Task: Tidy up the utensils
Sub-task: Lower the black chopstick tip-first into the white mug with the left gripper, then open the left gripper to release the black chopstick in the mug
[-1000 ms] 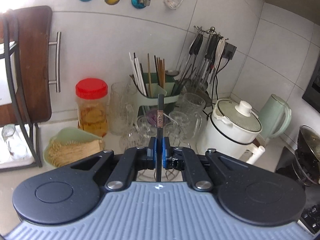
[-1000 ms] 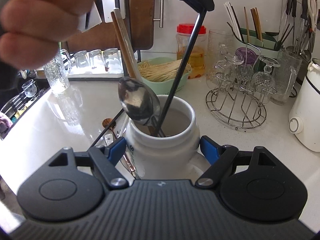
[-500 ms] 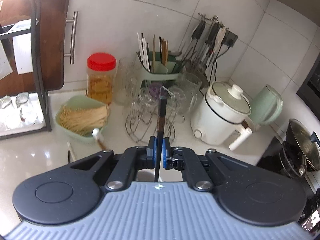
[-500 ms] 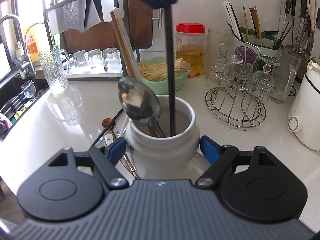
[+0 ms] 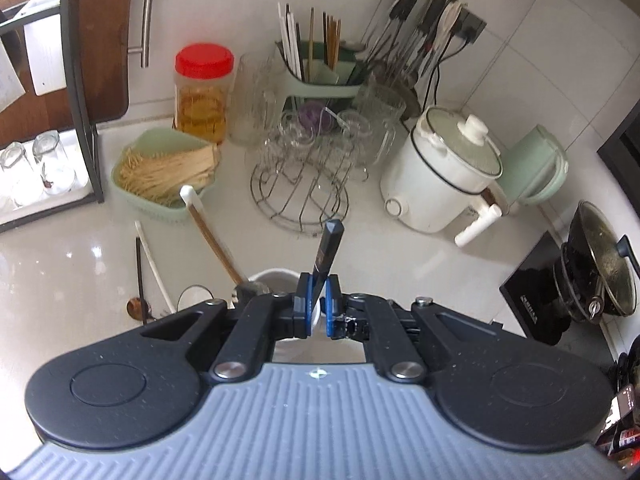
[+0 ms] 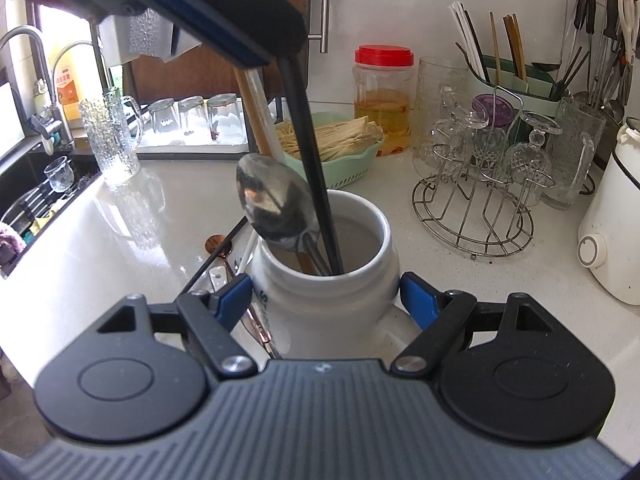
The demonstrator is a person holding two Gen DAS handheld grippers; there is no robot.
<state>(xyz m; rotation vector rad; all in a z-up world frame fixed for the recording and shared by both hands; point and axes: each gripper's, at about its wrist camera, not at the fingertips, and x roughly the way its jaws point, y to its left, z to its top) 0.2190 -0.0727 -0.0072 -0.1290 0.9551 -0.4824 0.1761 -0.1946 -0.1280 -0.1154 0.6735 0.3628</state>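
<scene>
Since the earlier frame the left tool [image 5: 316,311] has swung over the white ceramic crock [image 6: 326,280] and tipped downward, so the black chopstick [image 6: 310,168] it carries, which leaned steeply before, now stands nearly upright with its lower end inside the crock. The left tool's jaws are pinched almost fully together on the chopstick's upper part, likely so the stick can be steered into the mouth before release. The right tool [image 6: 326,296] has not shifted; its blue pads sit on either side of the crock's body, part open and pressed against it, apparently to steady it while utensils go in. A steel spoon [image 6: 276,200] and a wooden-handled utensil [image 5: 208,232] already lean in the crock at its left rim. On the worktop [image 6: 140,232] just left of the crock lie more loose pieces, among them a small copper spoon [image 6: 218,245] and a white chopstick [image 5: 154,260], still to be gathered. Far right stands a green utensil caddy [image 5: 320,84] with other chopsticks.
</scene>
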